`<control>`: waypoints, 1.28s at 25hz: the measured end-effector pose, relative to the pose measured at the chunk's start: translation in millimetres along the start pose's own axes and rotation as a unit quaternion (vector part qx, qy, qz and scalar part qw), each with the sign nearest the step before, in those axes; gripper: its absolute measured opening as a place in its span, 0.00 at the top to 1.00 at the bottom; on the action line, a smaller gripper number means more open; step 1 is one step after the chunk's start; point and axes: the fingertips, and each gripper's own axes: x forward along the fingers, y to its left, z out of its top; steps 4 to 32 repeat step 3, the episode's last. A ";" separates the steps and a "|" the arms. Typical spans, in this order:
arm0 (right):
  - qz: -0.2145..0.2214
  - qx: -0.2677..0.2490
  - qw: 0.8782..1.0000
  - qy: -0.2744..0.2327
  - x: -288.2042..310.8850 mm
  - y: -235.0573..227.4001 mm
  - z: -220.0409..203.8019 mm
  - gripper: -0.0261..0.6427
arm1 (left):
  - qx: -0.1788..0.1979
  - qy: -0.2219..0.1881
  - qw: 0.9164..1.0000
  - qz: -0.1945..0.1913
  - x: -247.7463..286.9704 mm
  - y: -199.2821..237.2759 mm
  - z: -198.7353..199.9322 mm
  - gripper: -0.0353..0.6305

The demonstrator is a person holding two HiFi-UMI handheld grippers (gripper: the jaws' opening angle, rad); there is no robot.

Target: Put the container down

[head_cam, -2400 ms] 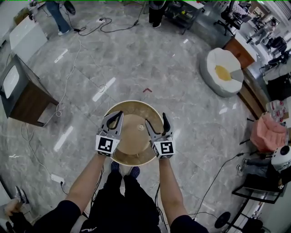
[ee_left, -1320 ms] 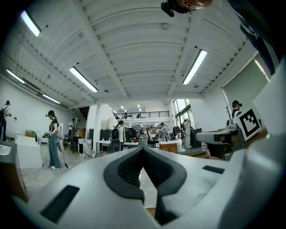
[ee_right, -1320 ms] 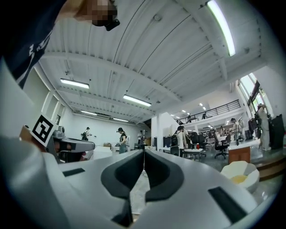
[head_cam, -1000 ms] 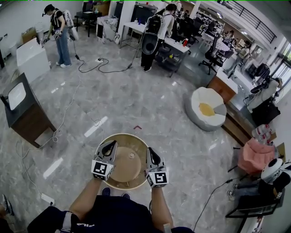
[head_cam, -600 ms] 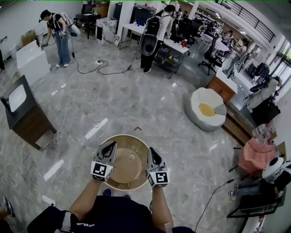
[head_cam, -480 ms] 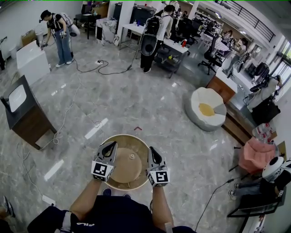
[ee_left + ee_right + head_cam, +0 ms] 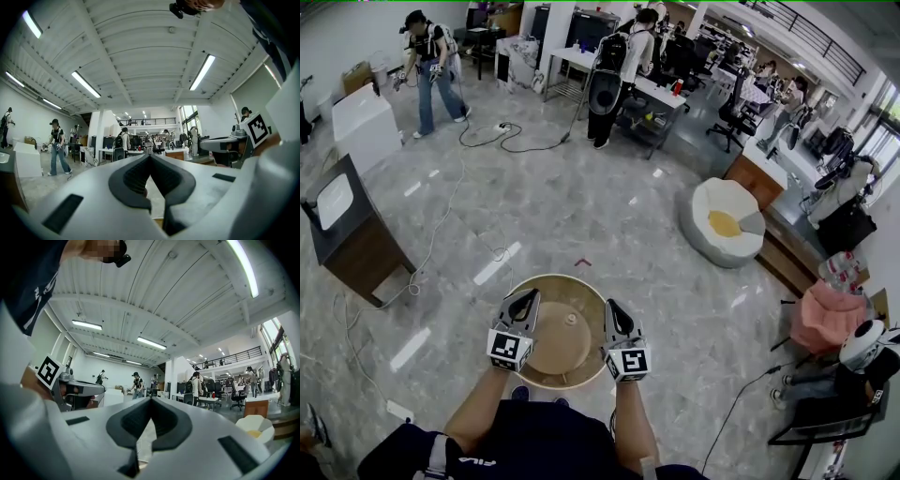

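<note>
Head view, container: a round tan container with a small knob at its centre is held clear of the grey marble floor, straight in front of the person. A shoe tip shows just under its near edge.
Head view, left gripper: the left gripper sits on the container's left rim, jaws clamped down on it.
Head view, right gripper: the right gripper sits on the container's right rim, opposite its partner, jaws likewise closed on the rim.
Head view, surroundings: a white beanbag seat lies beyond the container to the right, well apart. A dark cabinet stands well to the container's left. A standing person is far beyond it at upper left.
Left gripper view, jaws: the left gripper points level into the hall with its tips pressed together. A tan sliver of the container shows low in the slot between the pads.
Right gripper view, jaws: the right gripper also points level, tips meeting. The container cannot be made out in the narrow slot below them. The beanbag seat shows low at right.
</note>
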 end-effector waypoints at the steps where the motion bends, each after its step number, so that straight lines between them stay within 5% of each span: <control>1: 0.000 -0.002 1.000 -0.002 1.0 -1.0 2.0 0.92 | 0.000 -0.002 1.000 0.000 0.8 0.0 -0.3 0.91; 32: 0.000 -0.006 1.000 -0.007 3.8 -3.0 6.7 0.92 | 0.001 -0.008 1.000 0.000 3.2 0.3 -0.4 0.91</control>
